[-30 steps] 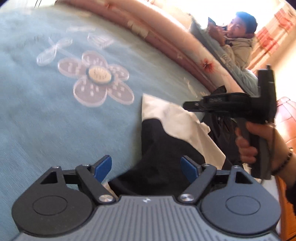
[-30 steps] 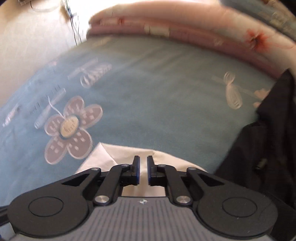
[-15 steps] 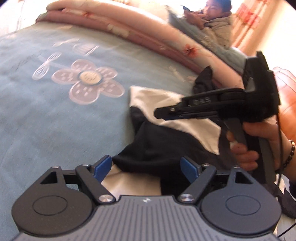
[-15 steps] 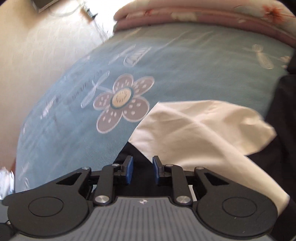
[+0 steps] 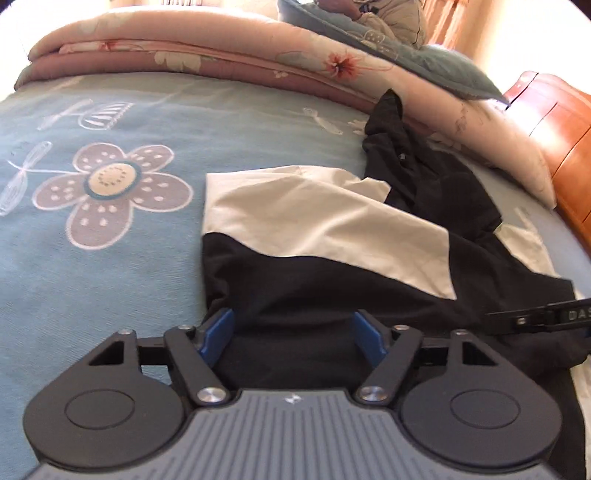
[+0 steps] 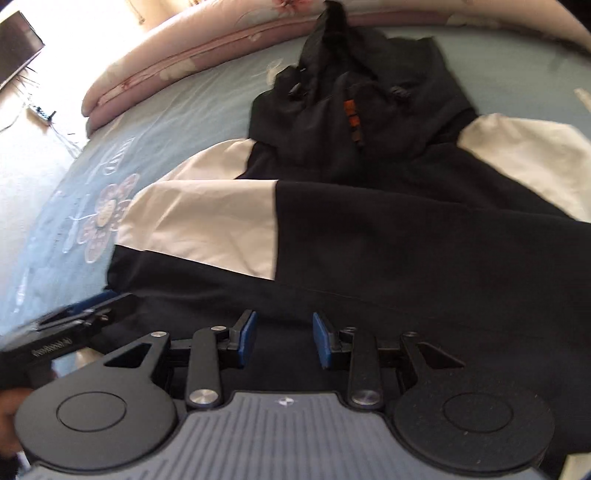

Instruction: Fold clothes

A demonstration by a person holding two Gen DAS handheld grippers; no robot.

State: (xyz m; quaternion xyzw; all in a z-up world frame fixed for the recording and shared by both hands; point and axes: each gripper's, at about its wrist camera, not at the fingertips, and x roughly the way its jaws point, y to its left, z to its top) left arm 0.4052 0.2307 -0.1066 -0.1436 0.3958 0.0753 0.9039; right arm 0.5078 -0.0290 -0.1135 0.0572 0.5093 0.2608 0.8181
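A black hooded jacket [image 5: 332,280] with white sleeve panels lies spread on the blue bedspread [image 5: 110,277], its hood [image 6: 332,55] toward the quilt. My left gripper [image 5: 293,332] hovers over the jacket's near black edge. Its jaws are closing, with black cloth between the blue pads [image 5: 218,332] but not pinched. My right gripper [image 6: 284,339] is over the black body of the jacket [image 6: 406,240], its jaws opening and gripping nothing. The left gripper [image 6: 74,321] shows at the right wrist view's lower left. At the right edge of the left wrist view, only the right gripper's tip [image 5: 535,317] shows.
A folded pink floral quilt [image 5: 221,55] runs along the far side of the bed, with a teal pillow [image 5: 424,62] and a seated person [image 5: 388,14] behind it. An orange wooden headboard [image 5: 554,129] stands at the right. Floor with a power strip [image 6: 40,110] lies beyond the bed's left edge.
The right gripper swung across the jacket to its black middle and its shut jaws opened. The left gripper shifted onto the jacket's near black edge, its jaws narrowing a little.
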